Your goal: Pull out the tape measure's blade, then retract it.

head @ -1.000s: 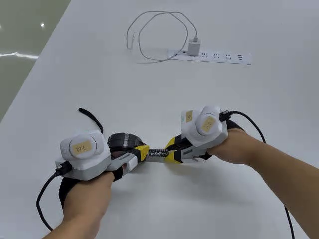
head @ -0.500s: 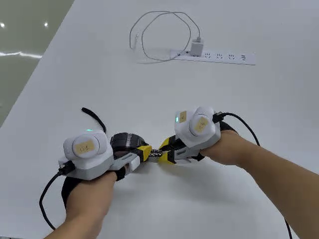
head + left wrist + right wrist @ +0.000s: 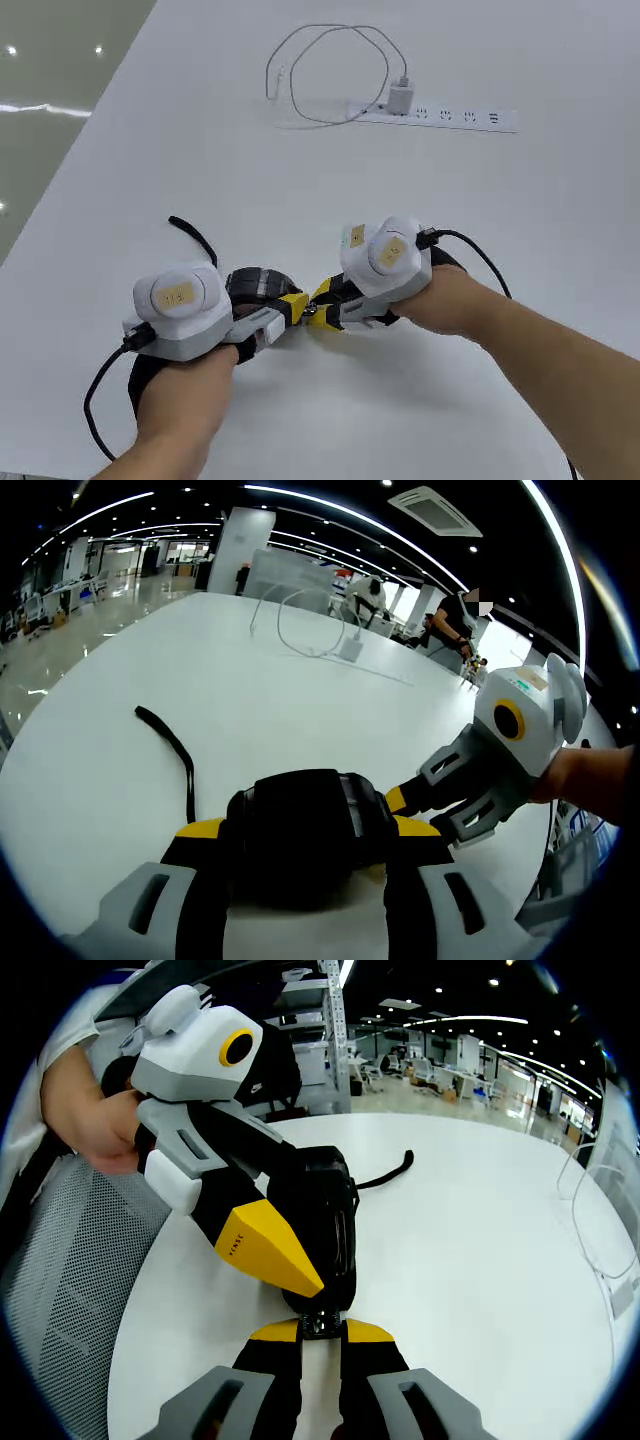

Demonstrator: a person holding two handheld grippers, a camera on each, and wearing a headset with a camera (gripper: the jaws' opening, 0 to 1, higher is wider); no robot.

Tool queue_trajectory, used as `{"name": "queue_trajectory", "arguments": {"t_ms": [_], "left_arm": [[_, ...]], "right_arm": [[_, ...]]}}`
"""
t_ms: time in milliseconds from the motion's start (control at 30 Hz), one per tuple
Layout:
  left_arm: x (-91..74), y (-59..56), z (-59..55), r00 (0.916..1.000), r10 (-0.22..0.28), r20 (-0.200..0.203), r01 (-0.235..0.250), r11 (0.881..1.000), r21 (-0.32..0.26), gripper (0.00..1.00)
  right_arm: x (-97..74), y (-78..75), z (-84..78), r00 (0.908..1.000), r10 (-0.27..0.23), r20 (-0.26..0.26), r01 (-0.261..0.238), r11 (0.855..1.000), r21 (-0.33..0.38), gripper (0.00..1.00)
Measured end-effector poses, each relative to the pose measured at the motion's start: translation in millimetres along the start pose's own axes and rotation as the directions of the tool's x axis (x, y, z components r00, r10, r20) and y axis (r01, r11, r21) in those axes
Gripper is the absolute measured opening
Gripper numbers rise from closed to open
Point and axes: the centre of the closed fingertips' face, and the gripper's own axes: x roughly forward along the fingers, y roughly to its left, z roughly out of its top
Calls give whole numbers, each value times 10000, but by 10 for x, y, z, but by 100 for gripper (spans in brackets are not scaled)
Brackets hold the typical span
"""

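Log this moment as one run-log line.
left gripper: shut on black round tape measure | right gripper: shut on metal blade tip at case mouth | blade: almost fully in | surface: white table

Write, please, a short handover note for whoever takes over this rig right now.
Left claw: shut on the black plastic tape measure case, held low over the white workbench.
Right claw: shut on the blade's metal end hook, right at the mouth of the case.
The case's thin black strap trails on the bench behind it.
Done: a second ago a short length of blade was out between the claws; it has since run almost fully back in.
Left: probably just ease the last bit in and open the right claw off the hook.
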Motion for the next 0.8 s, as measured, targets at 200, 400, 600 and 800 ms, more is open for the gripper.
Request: {"name": "queue_trajectory", "arguments": {"t_ms": [200,400,600,800], "left_arm": [[2,2,0,10000,-3,2,3,10000,42,59],[4,3,2,10000,12,18,-12,10000,0,59],[10,5,3,10000,23,15,-23,10000,-9,59],[13,5,4,10000,39,35,-39,10000,20,60]], "right_arm": [[28,1,23,10000,8,40,-8,10000,-4,10],[27,0,26,10000,-11,70,11,10000,-16,10],[25,0,26,9999,-89,54,89,10000,38,10],[28,-4,26,9999,-121,33,121,9999,36,11]]}}
